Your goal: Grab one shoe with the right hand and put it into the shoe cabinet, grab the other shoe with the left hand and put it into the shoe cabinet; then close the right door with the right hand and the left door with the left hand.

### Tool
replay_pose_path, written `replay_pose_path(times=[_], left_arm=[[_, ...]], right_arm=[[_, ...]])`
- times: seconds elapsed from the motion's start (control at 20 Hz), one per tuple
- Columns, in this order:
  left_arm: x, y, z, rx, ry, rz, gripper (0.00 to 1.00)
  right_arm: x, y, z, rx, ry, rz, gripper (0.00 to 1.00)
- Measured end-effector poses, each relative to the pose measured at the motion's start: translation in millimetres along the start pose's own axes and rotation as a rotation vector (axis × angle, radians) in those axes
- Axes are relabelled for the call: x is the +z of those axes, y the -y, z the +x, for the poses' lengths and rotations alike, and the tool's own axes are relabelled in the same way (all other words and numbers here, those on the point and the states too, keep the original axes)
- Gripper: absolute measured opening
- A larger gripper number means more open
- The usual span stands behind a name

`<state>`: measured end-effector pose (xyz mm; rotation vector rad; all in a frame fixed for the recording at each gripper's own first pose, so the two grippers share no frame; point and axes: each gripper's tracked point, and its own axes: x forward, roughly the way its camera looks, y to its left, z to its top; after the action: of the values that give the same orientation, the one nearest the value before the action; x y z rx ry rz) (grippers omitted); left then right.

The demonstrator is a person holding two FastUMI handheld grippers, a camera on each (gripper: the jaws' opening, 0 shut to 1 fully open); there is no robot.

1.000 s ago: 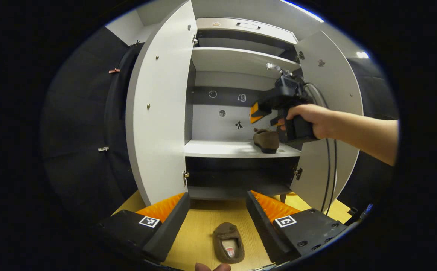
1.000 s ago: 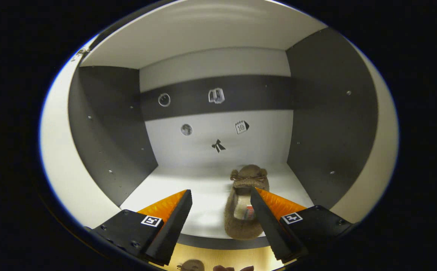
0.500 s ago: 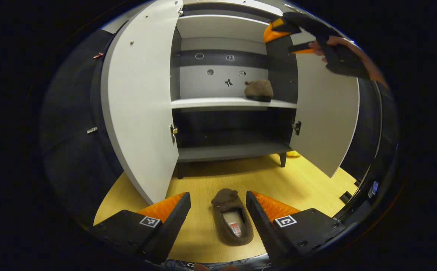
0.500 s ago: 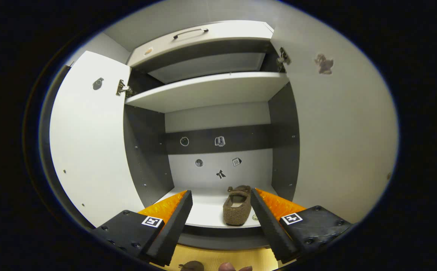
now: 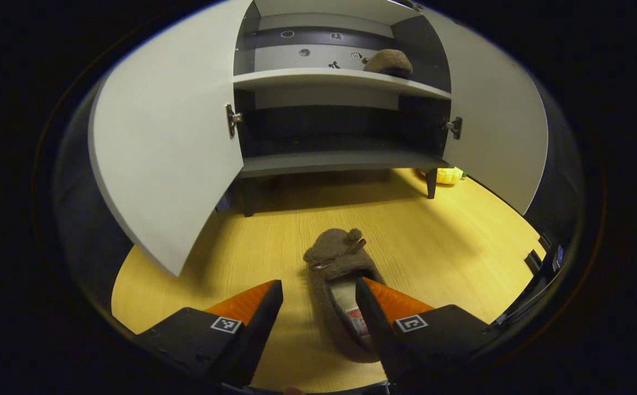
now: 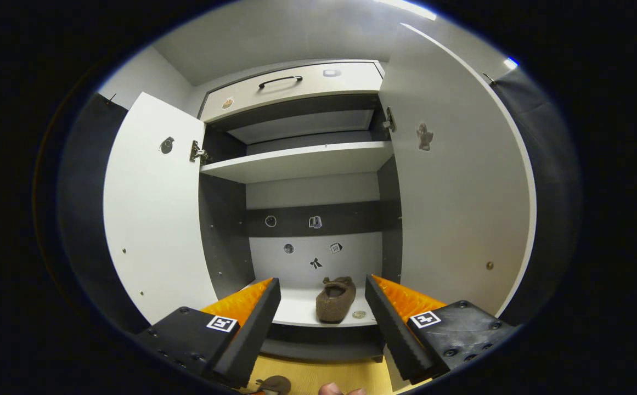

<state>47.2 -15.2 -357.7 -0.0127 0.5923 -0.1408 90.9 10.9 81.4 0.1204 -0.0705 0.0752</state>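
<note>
- We see the left gripper low over the wooden floor, jaws spread wide, gripping nothing.
- A brown shoe lies on the floor between its fingers; whether the right-hand finger touches it, we cannot tell.
- The right gripper faces the shoe cabinet, jaws wide apart and empty.
- The other shoe sits on the middle shelf, toward its right.
- Left door and right door both stand open.
</note>
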Motion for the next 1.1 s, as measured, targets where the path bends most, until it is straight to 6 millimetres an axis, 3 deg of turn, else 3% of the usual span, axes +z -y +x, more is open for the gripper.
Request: replay_pose_path(times=[0.1,0.2,0.45,0.5,0.65,0.7,0.9,1.1], left_arm=[[-9,-8,17,0.033,-0.022,0.039,0.82],[-9,-5,32,0.031,-0.009,0.038,0.69],[-7,4,59,0.023,-0.014,0.016,0.51],[-6,5,62,0.032,-0.024,0.011,0.40],[-2,3,65,0.044,-0.037,0.026,0.20],[-2,6,63,0.031,-0.047,0.029,0.12],[17,8,43,0.026,-0.060,0.057,0.07],[75,6,-3,0.067,-0.026,-0.017,0.07]], right_arm=[[3,4,-7,-0.006,0.004,0.001,0.98],[0,12,-13,-0.018,-0.010,0.000,0.98],[0,32,-24,-0.056,-0.023,-0.008,0.98],[0,34,-26,-0.058,-0.024,-0.010,0.98],[0,39,-31,-0.063,-0.028,-0.012,0.98],[-1,40,-32,-0.064,-0.029,-0.008,0.98],[0,43,-31,-0.070,-0.038,0.011,0.98],[1,43,-31,-0.067,-0.036,0.022,0.98]])
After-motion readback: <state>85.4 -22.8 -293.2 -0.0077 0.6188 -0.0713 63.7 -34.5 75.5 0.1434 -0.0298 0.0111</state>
